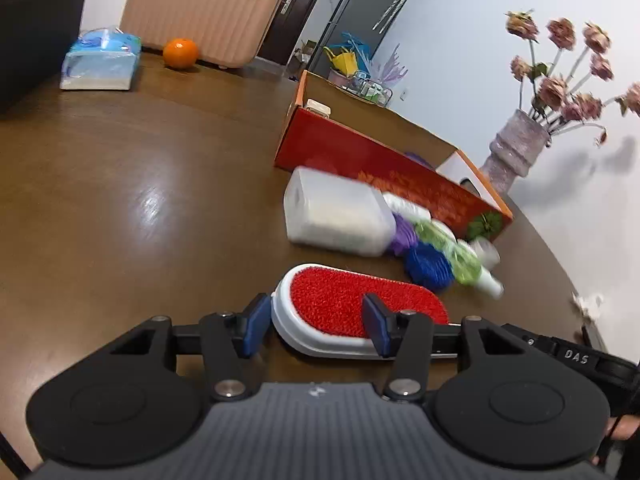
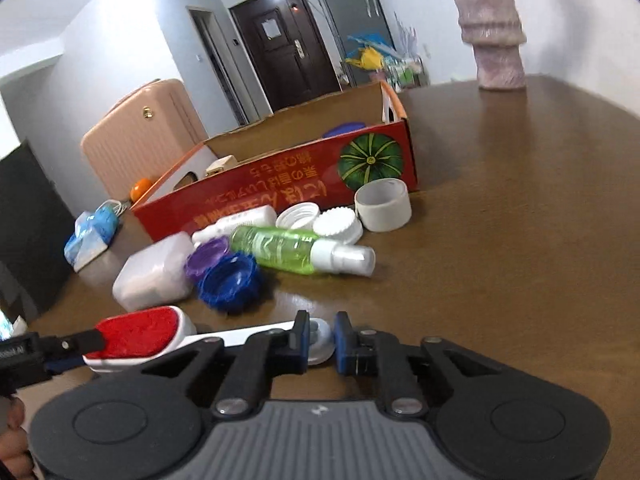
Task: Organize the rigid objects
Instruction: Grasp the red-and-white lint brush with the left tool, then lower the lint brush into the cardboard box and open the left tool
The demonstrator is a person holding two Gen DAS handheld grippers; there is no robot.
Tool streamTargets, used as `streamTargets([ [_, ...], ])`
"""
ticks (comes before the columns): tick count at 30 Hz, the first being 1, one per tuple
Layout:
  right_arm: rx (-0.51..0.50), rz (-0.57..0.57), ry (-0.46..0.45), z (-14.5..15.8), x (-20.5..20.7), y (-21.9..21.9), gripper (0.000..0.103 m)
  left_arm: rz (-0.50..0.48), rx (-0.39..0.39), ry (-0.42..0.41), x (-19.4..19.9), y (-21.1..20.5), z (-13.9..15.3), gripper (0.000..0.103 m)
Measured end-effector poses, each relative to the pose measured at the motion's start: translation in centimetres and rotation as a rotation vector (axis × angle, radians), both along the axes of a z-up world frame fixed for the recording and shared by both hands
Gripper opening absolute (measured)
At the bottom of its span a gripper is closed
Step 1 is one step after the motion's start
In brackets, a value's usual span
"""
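While both claws share lint brush (image 1: pixel 352 316), twist risk: left claw (image 1: pixel 316 326) clamps red head, right claw (image 2: pixel 322 340) pinches white handle end. Brush sits low over desk (image 1: pixel 120 184), in front of red carton (image 2: pixel 280 196); uneven pull could slip it.

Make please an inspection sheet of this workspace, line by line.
Surface: glossy brown wooden table.
Job's things: red-bristled white lint brush; white plastic jar, green spray bottle, blue lid, lying beside open red cardboard box.
Clutter: blue tissue pack, orange fruit.
Grippers: left tool grips brush head; right tool closes on its handle end.
Cables: nothing seen.
Surroundings: pink suitcase, flower vase.
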State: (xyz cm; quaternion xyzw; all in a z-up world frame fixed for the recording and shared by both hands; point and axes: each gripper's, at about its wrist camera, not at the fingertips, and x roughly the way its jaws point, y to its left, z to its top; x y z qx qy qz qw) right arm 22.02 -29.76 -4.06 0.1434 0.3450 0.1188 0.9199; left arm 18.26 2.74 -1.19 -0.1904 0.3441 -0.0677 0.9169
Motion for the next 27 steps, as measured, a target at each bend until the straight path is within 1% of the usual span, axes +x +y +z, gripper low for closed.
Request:
streamTargets([
  [5, -0.003, 0.017, 0.002, -0.1, -5.5, -0.4, 0.013, -0.019, -0.003, 0.003, -4.2, 0.1, -0.1, 0.051],
  [9, 0.001, 0.003, -0.007, -0.2, -8.0, -0.6, 0.013, -0.04, 0.002, -0.008, -5.6, 0.0, -0.2, 0.052],
  [11, 0.019, -0.011, -0.01, -0.3, -8.4, -0.7, 0.013, -0.042, -0.002, -0.005, -5.8, 0.0, -0.1, 0.053],
  [12, 0.019, -0.018, -0.011, -0.3, -8.6, -0.6, 0.013, -0.038, -0.002, -0.001, -5.8, 0.1, -0.2, 0.055],
  [15, -0.009, -0.024, -0.028, -0.2, -9.2, -0.1, 0.013, -0.035, -0.022, 0.008, -6.0, 0.2, -0.2, 0.053],
  [17, -0.017, -0.03, -0.034, -0.1, -9.4, 0.1, 0.013, -0.028, -0.005, -0.009, -6.5, 0.0, 0.0, 0.053],
  [22, -0.002, -0.028, -0.081, 0.7, -9.8, -0.2, 0.014, -0.024, -0.01, -0.062, -6.8, 0.1, 1.1, 0.052],
  [25, -0.004, -0.038, -0.103, 1.4, -9.6, -0.3, 0.014, -0.024, -0.01, -0.081, -6.4, -0.2, 1.6, 0.052],
  [27, -0.009, -0.045, -0.116, 1.8, -9.1, -0.4, 0.014, -0.027, -0.015, -0.084, -5.4, -0.4, 2.2, 0.052],
])
